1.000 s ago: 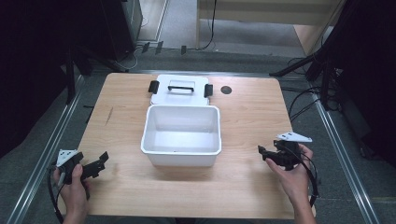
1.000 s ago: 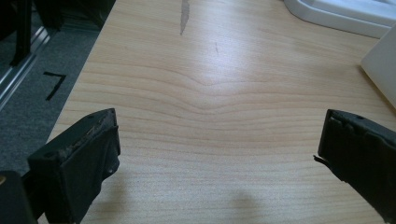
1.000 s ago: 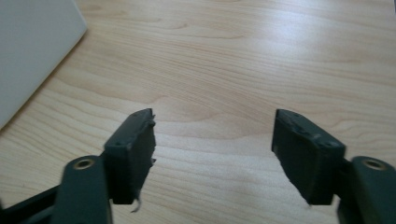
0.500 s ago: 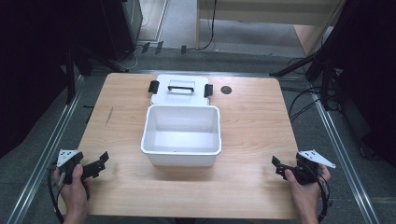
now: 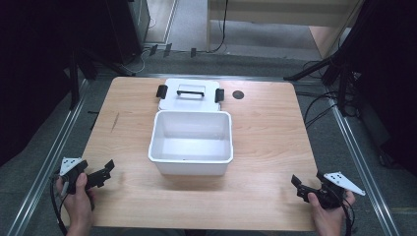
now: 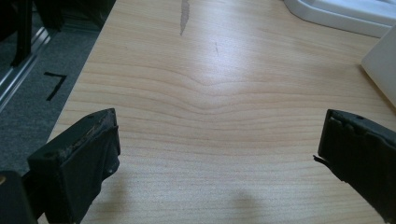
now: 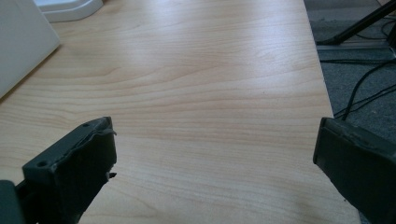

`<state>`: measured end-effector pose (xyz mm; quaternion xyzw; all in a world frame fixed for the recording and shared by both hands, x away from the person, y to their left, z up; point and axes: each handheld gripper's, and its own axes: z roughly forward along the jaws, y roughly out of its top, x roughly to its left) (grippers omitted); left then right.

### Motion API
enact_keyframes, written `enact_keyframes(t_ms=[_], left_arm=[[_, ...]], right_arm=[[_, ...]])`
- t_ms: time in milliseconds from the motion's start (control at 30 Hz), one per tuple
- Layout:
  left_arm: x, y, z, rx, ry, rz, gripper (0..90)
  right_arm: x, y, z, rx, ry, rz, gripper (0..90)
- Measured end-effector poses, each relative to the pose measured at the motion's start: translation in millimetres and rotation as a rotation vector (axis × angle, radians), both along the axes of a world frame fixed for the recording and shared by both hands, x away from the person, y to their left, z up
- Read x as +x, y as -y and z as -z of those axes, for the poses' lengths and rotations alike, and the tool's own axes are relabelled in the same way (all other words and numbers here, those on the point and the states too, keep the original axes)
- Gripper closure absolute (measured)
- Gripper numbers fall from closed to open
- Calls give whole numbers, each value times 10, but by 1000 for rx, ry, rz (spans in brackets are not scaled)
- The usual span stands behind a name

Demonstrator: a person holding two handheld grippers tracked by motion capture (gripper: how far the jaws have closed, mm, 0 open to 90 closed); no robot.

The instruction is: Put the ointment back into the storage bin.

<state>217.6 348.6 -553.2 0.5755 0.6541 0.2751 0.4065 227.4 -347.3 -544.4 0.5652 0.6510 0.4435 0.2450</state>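
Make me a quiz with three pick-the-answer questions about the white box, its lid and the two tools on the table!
1. Where is the lid lying?
A. behind the white box, on the table's far side
B. on top of the box
C. on the floor

2. What colour is the lid's handle?
A. red
B. white
C. black

3. How are the tools right now?
A. both shut on the lid
B. both open with nothing between the jaws
C. one is holding the box

Answers:
1. A, since the lid lies flat on the wooden table just beyond the white box.
2. C, the handle shows dark against the white lid.
3. B, the left tool and the right tool each have jaws spread wide over bare wood.
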Motion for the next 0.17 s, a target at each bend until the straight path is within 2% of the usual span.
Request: enact_keyframes(t_ms=[167], left_arm=[[4,-2,2,-2,0,-3,0]], right_arm=[[14,-13,8,-6,-5,13,0]])
